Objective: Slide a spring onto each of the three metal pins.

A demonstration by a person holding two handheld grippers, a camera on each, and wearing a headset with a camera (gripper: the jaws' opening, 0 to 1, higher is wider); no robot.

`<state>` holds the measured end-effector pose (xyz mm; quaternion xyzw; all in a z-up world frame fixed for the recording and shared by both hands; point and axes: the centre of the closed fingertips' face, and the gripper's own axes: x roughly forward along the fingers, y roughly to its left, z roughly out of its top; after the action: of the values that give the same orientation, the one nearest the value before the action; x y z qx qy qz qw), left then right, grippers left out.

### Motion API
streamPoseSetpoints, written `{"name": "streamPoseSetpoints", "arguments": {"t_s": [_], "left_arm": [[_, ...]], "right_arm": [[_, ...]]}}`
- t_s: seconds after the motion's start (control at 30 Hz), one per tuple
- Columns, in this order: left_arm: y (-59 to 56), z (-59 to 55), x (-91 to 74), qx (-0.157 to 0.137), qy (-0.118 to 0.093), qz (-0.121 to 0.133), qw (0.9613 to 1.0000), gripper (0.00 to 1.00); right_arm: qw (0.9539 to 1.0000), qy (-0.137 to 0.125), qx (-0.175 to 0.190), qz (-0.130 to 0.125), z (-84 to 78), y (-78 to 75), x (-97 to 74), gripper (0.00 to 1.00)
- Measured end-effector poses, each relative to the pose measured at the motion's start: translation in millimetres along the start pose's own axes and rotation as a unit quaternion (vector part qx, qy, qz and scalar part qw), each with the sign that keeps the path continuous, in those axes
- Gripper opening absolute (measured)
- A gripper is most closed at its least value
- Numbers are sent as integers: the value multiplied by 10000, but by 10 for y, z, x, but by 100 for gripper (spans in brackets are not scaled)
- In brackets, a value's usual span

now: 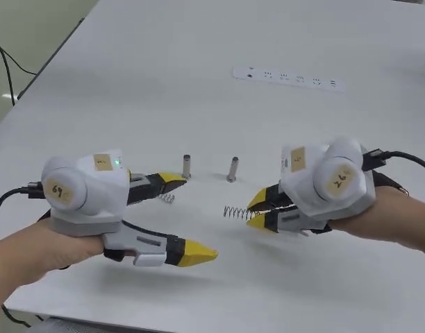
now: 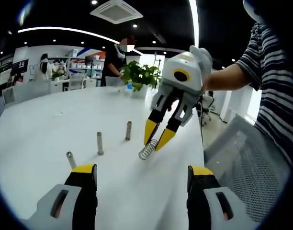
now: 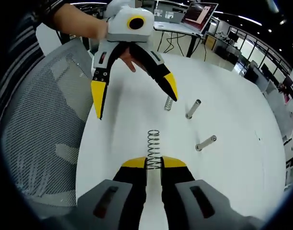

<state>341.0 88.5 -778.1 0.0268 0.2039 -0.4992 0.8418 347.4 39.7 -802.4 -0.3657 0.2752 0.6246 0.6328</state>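
My right gripper [image 1: 256,210] [image 3: 153,163] is shut on one end of a thin wire spring [image 1: 237,211] [image 3: 153,141], which sticks out level from its yellow tips. My left gripper [image 1: 188,216] [image 2: 140,170] is open and holds nothing. Two bare metal pins [image 1: 187,166] [image 1: 232,169] stand upright between the grippers, a little beyond them. A short spring [image 1: 167,198] [image 3: 169,103] lies by the left gripper's upper jaw. In the left gripper view, a third post [image 2: 128,130] looks ridged, like a pin wearing a spring, beside the right gripper [image 2: 156,139].
A white power strip [image 1: 289,78] lies far back on the white table [image 1: 129,83]. The table's left edge runs diagonally at the upper left. A mesh chair [image 3: 46,124] stands beside the near edge.
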Motion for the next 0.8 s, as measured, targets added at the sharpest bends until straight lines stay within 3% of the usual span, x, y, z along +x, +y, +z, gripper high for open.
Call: {"name": "streamPoseSetpoints", "arguments": {"t_s": [0.23,0.37,0.8], "left_arm": [[-79,-13,151,55,53,-257,9996,54],[-129,-5,223,27,73,-367,9993,49],[-173,154,301,-91,-235,-541,9982,25]], "right_arm": [[10000,28,-70,8,-29,64,-14,8],[10000,-10,-76,10,-9,79,-33,8],[9998,-129,-157,-32,91,109,-102,8]]}}
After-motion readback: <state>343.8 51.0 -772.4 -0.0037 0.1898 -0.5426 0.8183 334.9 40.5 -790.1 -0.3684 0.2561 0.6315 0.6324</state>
